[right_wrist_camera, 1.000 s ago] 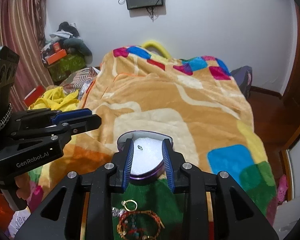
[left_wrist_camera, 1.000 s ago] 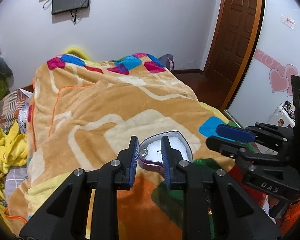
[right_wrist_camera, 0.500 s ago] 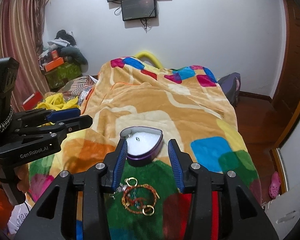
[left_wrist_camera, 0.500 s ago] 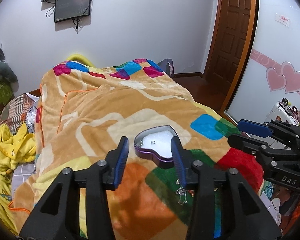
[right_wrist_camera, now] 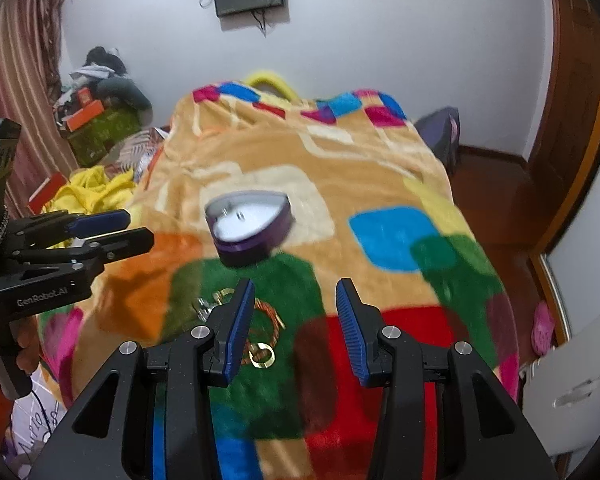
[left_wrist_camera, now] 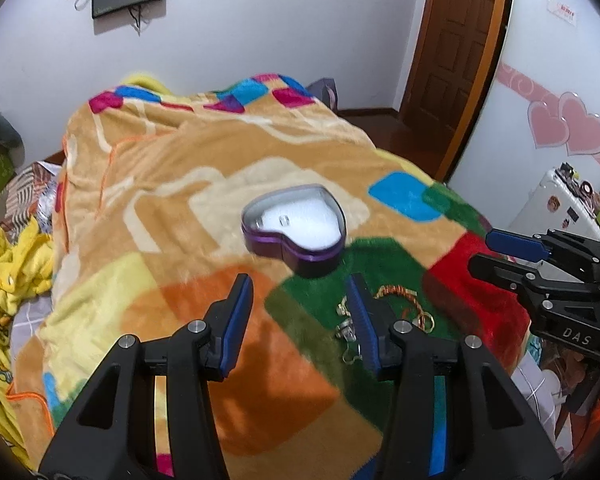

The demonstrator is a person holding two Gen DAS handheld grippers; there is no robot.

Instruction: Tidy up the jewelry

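Left wrist: 1 heart tin [left_wrist_camera: 294, 228] on the bed blanket [left_wrist_camera: 148, 184], clear of the left tongs [left_wrist_camera: 300, 320], which have just been opening, empty. Right wrist: 1 bracelet pile [right_wrist_camera: 260, 332]; right tongs [right_wrist_camera: 296, 324] wider than before, empty.

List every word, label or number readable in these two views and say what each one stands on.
"DAS": on the side of the right gripper, seen in the left wrist view.
"GenRobot.AI": on the side of the left gripper, seen in the right wrist view.
Red print on the white wall sticker: too small to read.
Handwriting on the paper: not legible.
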